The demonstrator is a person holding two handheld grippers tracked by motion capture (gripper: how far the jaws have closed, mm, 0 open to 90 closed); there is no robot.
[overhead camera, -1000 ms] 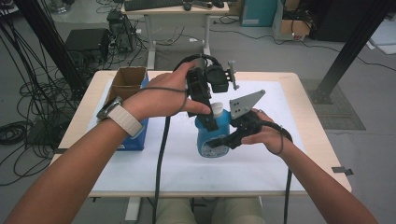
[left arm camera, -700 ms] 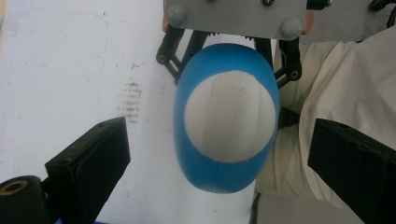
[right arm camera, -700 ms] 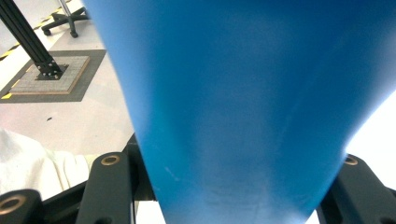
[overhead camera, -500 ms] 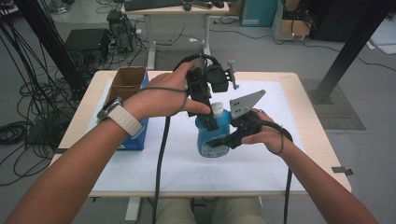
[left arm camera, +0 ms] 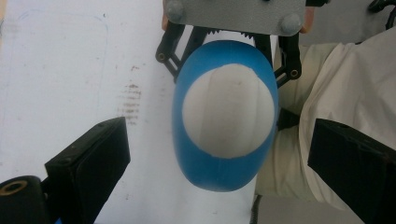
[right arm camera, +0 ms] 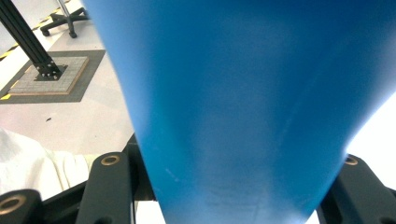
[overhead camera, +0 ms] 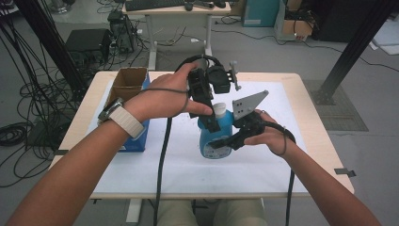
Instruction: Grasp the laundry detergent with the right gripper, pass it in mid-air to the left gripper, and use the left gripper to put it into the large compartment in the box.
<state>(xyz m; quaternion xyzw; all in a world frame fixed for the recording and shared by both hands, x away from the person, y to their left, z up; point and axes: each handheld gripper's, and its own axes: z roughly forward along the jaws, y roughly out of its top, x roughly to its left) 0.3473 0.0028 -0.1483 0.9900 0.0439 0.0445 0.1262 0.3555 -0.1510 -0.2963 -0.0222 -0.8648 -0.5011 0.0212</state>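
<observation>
A: what's the left gripper [overhead camera: 212, 123] doing?
B: hanging right over the bottle [overhead camera: 215, 140], pointing down at its white cap [left arm camera: 227, 111], jaws spread wide either side, not touching.
A: and the right gripper [overhead camera: 225, 142]?
B: pinching the bottle's blue body, one jaw each side.

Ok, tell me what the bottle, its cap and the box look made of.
Bottle: probably plastic, smooth opaque blue with a soft sheen. Cap: likely plastic too, matte white. Box: cardboard, by its dull brown open flaps; its lower sides look printed blue.
</observation>
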